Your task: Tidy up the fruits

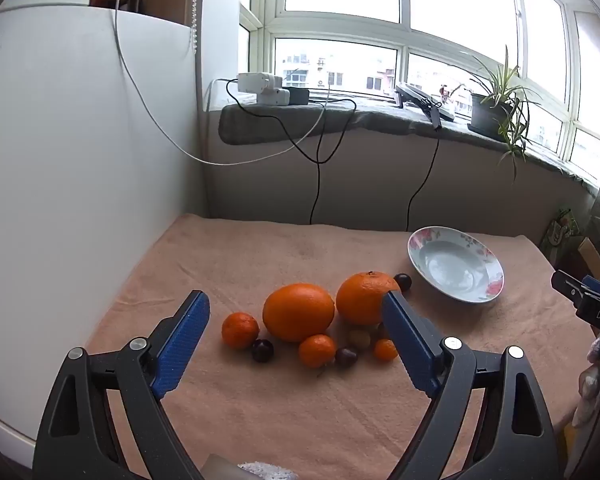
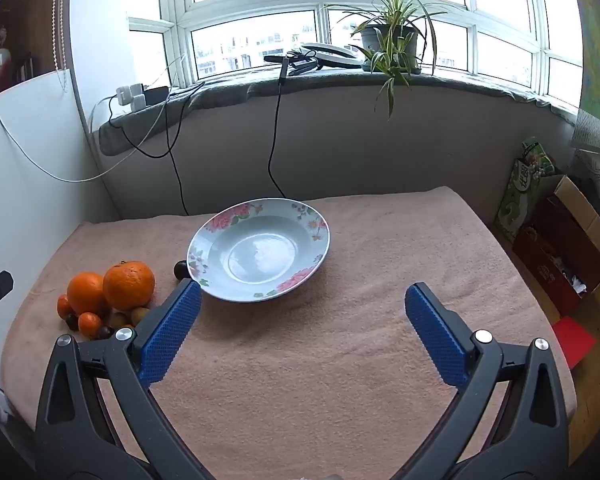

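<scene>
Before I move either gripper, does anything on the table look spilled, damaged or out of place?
Nothing stands out. The floral plate sits upright and empty on the pink towel. The fruit pile lies beside it, with one dark fruit near the rim.

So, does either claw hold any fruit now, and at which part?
Nothing is held: left claw and right claw are both open and empty.
</scene>
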Motion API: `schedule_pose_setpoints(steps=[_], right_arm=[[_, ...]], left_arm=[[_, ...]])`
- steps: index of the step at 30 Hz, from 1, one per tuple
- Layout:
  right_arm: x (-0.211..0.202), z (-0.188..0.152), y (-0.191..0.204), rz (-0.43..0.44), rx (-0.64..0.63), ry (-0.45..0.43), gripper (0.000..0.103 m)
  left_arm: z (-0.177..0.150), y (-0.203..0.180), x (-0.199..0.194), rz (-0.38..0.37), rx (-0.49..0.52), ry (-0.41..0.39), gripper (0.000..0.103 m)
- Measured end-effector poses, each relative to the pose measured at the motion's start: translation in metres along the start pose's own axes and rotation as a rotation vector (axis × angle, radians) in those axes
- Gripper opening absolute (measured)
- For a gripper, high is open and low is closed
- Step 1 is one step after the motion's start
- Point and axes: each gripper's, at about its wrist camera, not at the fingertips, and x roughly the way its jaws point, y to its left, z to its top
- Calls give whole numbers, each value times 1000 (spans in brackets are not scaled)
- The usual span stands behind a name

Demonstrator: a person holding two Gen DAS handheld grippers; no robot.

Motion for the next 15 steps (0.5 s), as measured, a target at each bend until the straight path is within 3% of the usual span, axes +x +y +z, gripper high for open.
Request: schedule_pose_setpoints(steps=[15], right_arm=[[-1,-1,4,23,0,9,103]], left_arm=[[-1,-2,4,-2,-5,26,88]])
